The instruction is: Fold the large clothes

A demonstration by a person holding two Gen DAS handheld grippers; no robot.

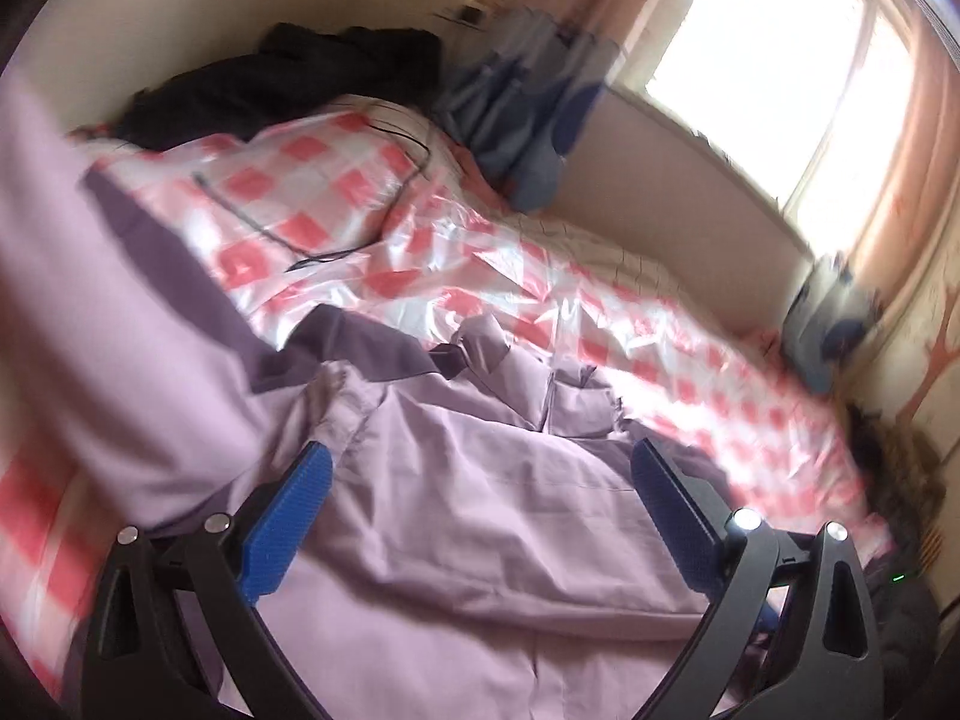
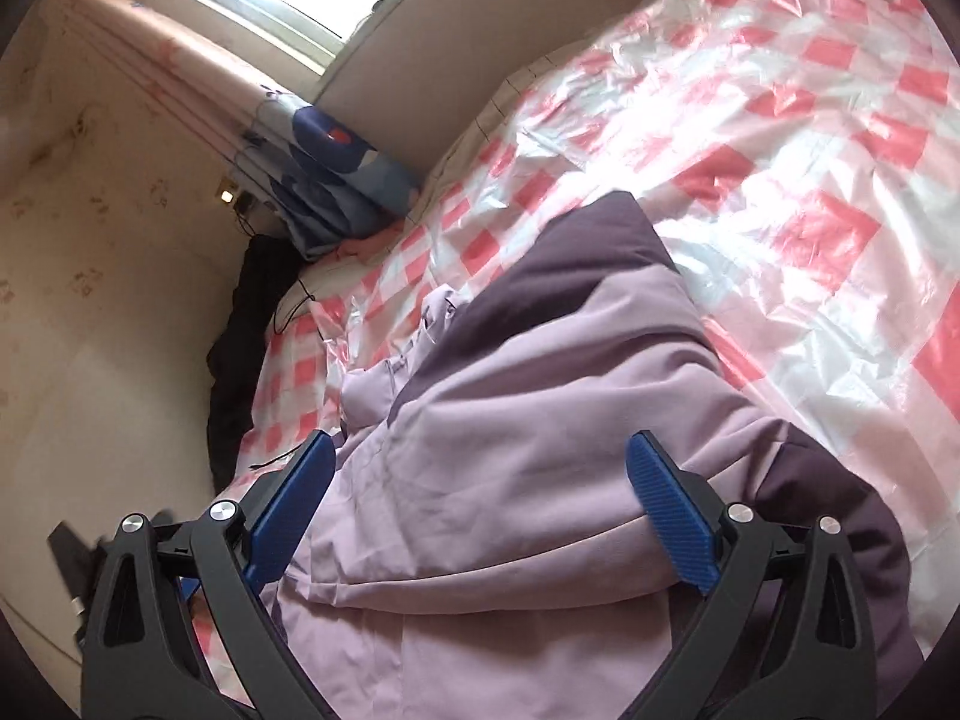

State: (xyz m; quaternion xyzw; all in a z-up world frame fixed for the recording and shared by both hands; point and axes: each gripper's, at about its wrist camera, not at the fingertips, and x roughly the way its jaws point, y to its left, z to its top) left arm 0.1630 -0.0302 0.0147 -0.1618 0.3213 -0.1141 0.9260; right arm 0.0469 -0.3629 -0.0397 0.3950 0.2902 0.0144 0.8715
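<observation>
A large lilac jacket (image 1: pixel 480 480) with dark purple panels lies crumpled on a bed covered by a pink and white checked plastic sheet (image 1: pixel 372 222). My left gripper (image 1: pixel 480 462) is open just above the jacket's body, blue pads spread wide, nothing held. A lilac sleeve with a dark purple cuff (image 1: pixel 138 312) stretches up the left of that view. In the right wrist view the jacket (image 2: pixel 528 432) lies bunched with a dark purple end (image 2: pixel 600 240) pointing away. My right gripper (image 2: pixel 480 456) is open over it, empty.
A black garment (image 1: pixel 288 78) lies at the far end of the bed by the wall. Blue patterned fabric (image 1: pixel 528 90) hangs near the bright window (image 1: pixel 774 66). The checked sheet (image 2: pixel 780 150) spreads wide on the right. A thin black cable (image 1: pixel 336 252) crosses the sheet.
</observation>
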